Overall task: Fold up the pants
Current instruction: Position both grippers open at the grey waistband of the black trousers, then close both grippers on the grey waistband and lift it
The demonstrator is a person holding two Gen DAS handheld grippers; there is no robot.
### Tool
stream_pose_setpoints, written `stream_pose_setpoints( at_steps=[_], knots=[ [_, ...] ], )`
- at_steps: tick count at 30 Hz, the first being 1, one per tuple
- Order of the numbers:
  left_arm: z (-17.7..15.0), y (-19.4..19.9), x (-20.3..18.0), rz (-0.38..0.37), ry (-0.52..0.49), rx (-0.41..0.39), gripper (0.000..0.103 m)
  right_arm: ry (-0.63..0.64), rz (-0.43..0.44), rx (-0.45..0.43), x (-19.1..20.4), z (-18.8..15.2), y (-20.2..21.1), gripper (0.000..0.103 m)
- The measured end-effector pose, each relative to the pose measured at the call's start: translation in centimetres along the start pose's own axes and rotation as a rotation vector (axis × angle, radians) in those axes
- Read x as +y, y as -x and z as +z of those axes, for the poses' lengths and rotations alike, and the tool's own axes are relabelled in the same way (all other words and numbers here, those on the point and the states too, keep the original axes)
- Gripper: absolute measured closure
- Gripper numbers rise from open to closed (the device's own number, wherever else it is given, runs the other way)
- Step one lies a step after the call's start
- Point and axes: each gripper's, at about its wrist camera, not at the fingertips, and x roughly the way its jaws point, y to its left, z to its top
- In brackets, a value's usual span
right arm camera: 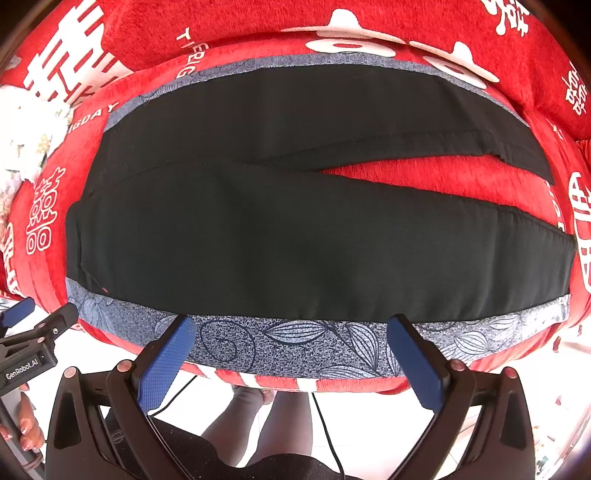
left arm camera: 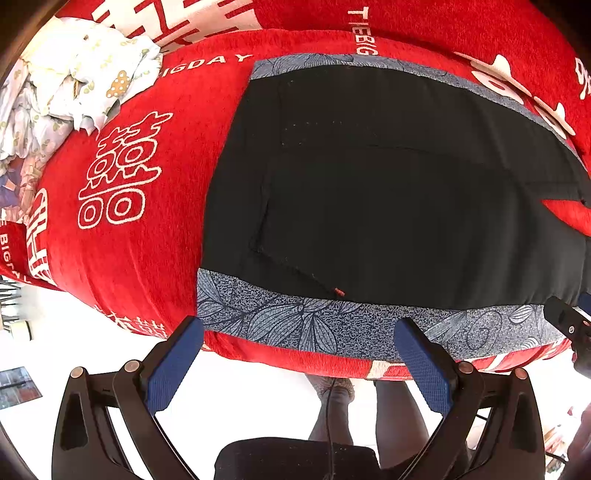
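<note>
Black pants lie flat on a grey-blue leaf-print cloth spread over a red bed. The waist end with a back pocket fills the left wrist view. In the right wrist view the pants stretch to the right, their two legs split apart with red cover showing between them. My left gripper hovers open above the near edge by the waist, nothing between its blue pads. My right gripper is open too, over the leaf-print cloth in front of the near leg.
The red bedcover carries white characters. Crumpled floral bedding lies at the far left. A red pillow or bolster runs along the back. White floor and a person's legs are below the bed's front edge.
</note>
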Motion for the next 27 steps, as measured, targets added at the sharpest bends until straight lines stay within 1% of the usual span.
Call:
stream_pose_setpoints(
  at_steps=[8, 14, 16, 18, 21, 23, 24, 25, 26, 27],
  knots=[
    [-0.1, -0.3, 0.6, -0.051, 0.020, -0.001, 0.000, -0.014, 0.028, -0.008, -0.1, -0.1, -0.2, 0.000],
    [-0.2, -0.6, 0.9, -0.062, 0.026, 0.001, 0.000, -0.013, 0.024, -0.009, 0.2, 0.0, -0.3, 0.000],
    [-0.4, -0.7, 1.3, -0.091, 0.037, 0.000, 0.000, -0.014, 0.033, -0.013, 0.3, 0.1, -0.3, 0.000],
    [-0.5, -1.0, 1.9, -0.154, 0.059, 0.003, 0.000, -0.027, 0.079, -0.017, 0.4, 0.1, -0.4, 0.000],
    [-1.1, -1.9, 3.3, -0.291, 0.098, 0.029, 0.000, -0.123, 0.375, 0.011, -0.6, -0.9, -1.6, 0.000],
    [-1.5, -2.4, 3.9, -0.344, 0.107, 0.039, 0.000, -0.212, 0.588, 0.065, -1.5, -2.2, -3.5, 0.005],
    [-1.9, -2.8, 4.2, -0.381, 0.111, 0.045, 0.000, -0.236, 0.634, 0.089, -1.7, -2.9, -4.4, 0.018],
    [-2.1, -3.0, 4.5, -0.403, 0.114, 0.049, 0.000, -0.268, 0.673, 0.128, -2.0, -4.0, -5.9, 0.033],
    [-2.4, -3.4, 4.7, -0.422, 0.117, 0.055, 0.000, -0.290, 0.689, 0.152, -2.3, -4.8, -7.0, 0.036],
    [-2.7, -3.7, 5.0, -0.442, 0.121, 0.062, 0.000, -0.306, 0.700, 0.164, -2.6, -5.3, -7.6, 0.037]
  ],
)
